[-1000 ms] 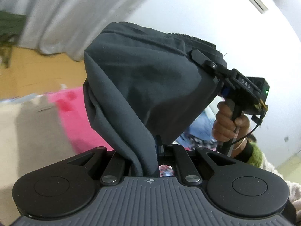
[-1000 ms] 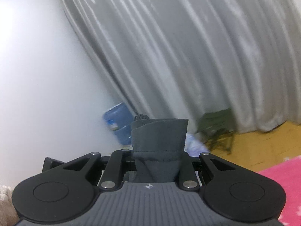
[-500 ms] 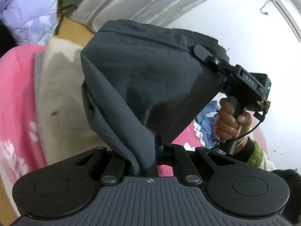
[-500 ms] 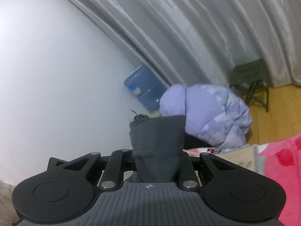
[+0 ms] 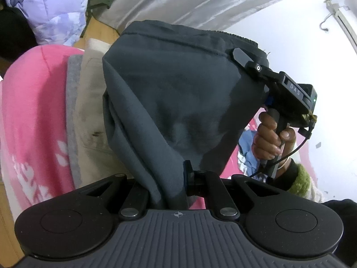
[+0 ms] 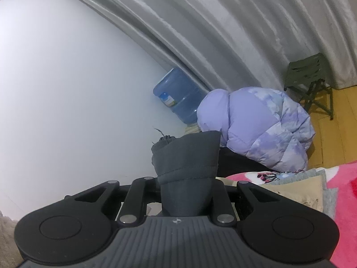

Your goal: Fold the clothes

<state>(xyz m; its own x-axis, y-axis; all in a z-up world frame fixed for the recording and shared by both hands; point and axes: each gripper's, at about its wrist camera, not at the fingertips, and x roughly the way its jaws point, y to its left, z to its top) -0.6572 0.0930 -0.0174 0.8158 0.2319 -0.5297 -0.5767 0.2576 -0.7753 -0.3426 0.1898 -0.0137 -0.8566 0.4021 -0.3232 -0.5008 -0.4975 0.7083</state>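
Pink blanket (image 5: 33, 116) below; one dark grey garment (image 5: 178, 102) stretched aloft, pinched by left hand-held gripper (image 5: 174, 192) and right hand-held gripper (image 6: 186, 198).

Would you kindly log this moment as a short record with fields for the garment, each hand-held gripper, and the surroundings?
garment: dark grey garment, held up in the air, stretched between both grippers
left hand-held gripper: shut on one bunched edge of the garment
right hand-held gripper: shut on a hemmed edge; a hand grips its handle
below: pink blanket with a beige cloth on it
background: lilac puffer jacket, blue water jug, grey curtain, green folding stool
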